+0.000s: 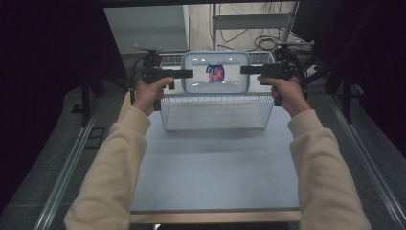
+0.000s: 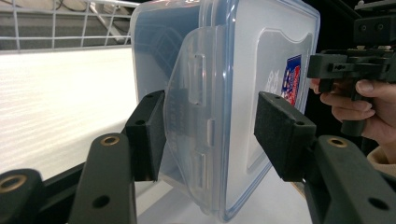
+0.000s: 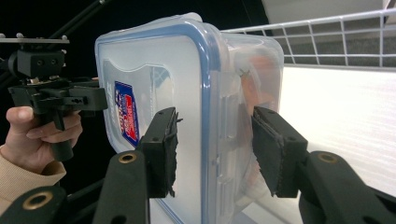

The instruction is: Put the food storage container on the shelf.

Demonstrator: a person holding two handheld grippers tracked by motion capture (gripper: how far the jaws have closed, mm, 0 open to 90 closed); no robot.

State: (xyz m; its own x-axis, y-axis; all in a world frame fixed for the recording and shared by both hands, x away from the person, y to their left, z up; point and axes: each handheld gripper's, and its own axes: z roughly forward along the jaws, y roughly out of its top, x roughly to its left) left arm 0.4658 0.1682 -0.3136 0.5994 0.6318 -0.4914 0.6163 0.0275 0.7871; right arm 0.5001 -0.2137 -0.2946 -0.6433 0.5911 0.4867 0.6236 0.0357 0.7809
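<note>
A clear plastic container (image 1: 216, 72) with a blue-rimmed lid is held above the far half of the wire basket (image 1: 215, 112), carried between the two grippers. The left gripper (image 1: 184, 74) is clamped on its left short end, the right gripper (image 1: 246, 70) on its right short end; each pair of jaws pinches lid and body by the latch flap. The long axis is seen to run left to right, the lid turned up toward the high camera. The box is judged light, rigid and smooth-walled, hence slippery; the latched ends are the firmest places to take it.
</note>
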